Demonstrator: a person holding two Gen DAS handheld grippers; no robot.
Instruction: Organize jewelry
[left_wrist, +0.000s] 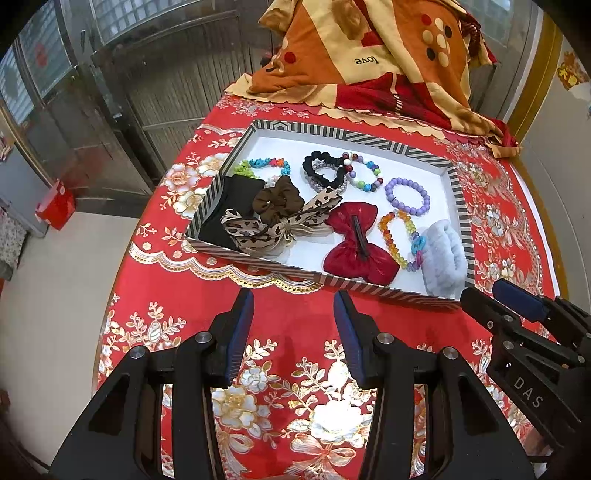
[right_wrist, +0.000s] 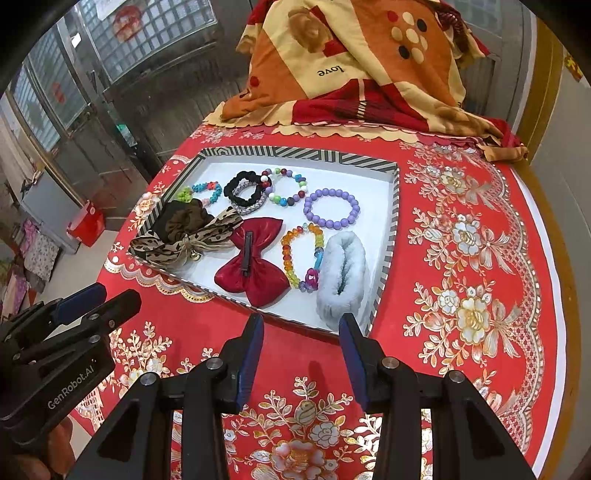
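1. The left gripper (left_wrist: 293, 314) hangs above the surface (left_wrist: 288, 332) with its jaws spread wide and nothing between them; red cloth with gold flowers shows through the gap.
2. The right gripper (right_wrist: 301, 338) is likewise wide and empty, its jaws poised just short of the near rim of the tray (right_wrist: 280, 152) (a shallow white box with a black-and-white striped border).
3. Directly ahead of the right jaws, inside the tray's near corner, lies a fluffy white scrunchie (right_wrist: 341, 282); just left of it are a rainbow bead bracelet (right_wrist: 303, 258) and a red bow clip (right_wrist: 255, 260).
4. Ahead of the left jaws and slightly left lies a leopard-print bow (left_wrist: 269, 225), overlapping a brown scrunchie (left_wrist: 275, 201) and a black fabric piece (left_wrist: 231, 210).
5. Farther beyond the jaws, toward the tray's far side, sit a purple bead bracelet (right_wrist: 331, 208), a mixed-colour bead bracelet (right_wrist: 284, 186), a black scrunchie (right_wrist: 245, 190) and a turquoise chunky bracelet (right_wrist: 203, 192).
6. Past the tray, at the surface's far edge, is a heaped orange and red blanket (left_wrist: 369, 55).
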